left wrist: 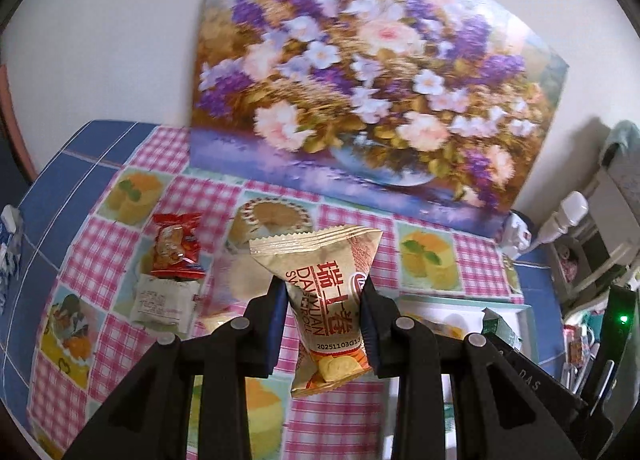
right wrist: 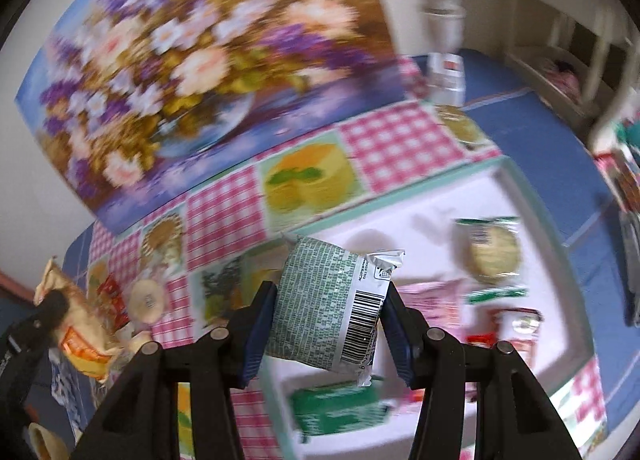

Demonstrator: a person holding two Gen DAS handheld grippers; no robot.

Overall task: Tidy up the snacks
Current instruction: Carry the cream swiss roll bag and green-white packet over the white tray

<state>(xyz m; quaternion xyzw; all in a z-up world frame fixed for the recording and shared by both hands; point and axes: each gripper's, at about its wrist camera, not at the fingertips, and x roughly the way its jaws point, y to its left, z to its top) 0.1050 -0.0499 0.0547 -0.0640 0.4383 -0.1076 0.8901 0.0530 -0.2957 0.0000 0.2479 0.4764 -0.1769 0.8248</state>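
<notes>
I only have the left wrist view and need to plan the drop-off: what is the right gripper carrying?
Observer: The right gripper has its jaws shut on a green-printed packet, barcode side towards the camera.
Operator: Is the white tray already holding snacks?
Observer: Yes, the white tray holds several, including a round biscuit pack and a green wrapper.
Operator: Can you see my left gripper from there?
Observer: At that view's left edge, with the gold swiss roll packet.

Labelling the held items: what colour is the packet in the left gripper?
Tan-gold with red lettering, orange at its bottom end; clearest in the left wrist view.
</notes>
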